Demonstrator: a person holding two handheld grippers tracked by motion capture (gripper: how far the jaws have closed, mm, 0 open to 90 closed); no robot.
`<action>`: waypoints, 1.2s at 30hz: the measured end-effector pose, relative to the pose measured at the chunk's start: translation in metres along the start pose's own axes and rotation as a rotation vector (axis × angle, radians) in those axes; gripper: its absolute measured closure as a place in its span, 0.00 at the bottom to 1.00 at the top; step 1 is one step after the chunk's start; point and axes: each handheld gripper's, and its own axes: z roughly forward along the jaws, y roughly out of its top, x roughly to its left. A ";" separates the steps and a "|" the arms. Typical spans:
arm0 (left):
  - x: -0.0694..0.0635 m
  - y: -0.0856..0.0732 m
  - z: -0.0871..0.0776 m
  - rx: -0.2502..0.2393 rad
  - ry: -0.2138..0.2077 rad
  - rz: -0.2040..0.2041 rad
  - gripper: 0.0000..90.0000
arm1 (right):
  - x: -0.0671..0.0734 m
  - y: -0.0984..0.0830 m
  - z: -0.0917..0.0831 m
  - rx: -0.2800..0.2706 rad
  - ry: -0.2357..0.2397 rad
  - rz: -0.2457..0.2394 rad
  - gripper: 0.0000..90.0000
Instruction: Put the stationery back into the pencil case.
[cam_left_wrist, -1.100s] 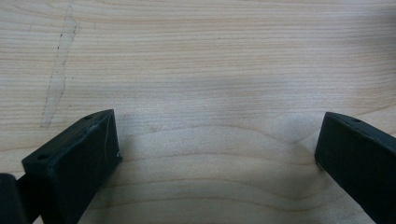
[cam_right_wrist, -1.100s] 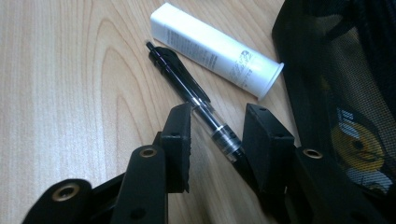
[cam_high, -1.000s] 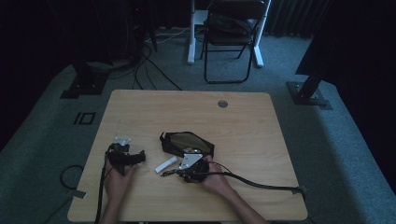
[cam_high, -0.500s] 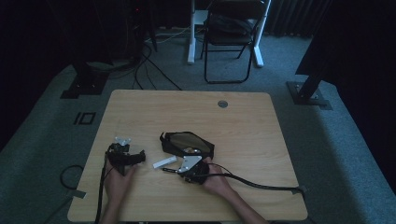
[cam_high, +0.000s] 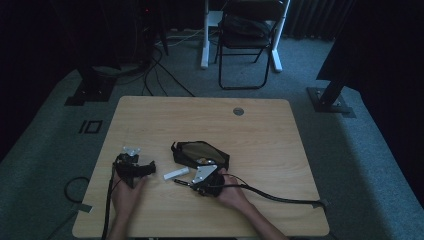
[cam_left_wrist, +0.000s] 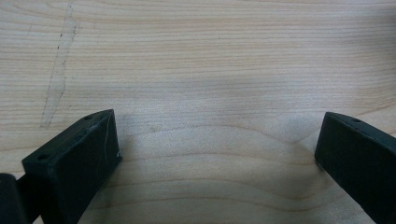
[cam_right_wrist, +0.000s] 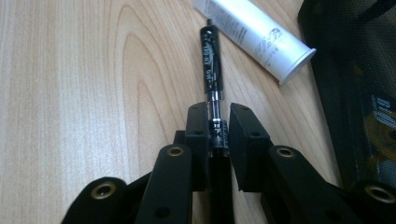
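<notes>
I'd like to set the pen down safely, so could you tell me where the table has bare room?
Bare: the far half of the table and its right side. Crowded: the near middle, where the right gripper grips the pen, beside the white tube and black pouch.

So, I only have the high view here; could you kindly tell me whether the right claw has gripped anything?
Observer: Yes, the right claw is shut on a black pen, whose barrel points out ahead of it.
Operator: Thank you. Does the pen touch the white tube?
Observer: Its far tip lies right by the white tube; I cannot tell whether they touch.
Operator: And the left claw?
Observer: The left claw is open, with bare table between its jaws.
</notes>
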 end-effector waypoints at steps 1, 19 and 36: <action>0.000 0.000 0.000 0.000 0.000 0.000 0.00 | 0.000 0.000 0.000 0.002 0.001 0.002 0.88; 0.000 0.000 0.000 0.001 0.000 0.001 0.00 | 0.001 -0.001 -0.004 0.025 0.031 0.011 0.88; 0.000 0.000 0.000 0.000 0.000 0.000 0.00 | 0.000 -0.011 -0.015 -0.021 0.029 0.043 0.89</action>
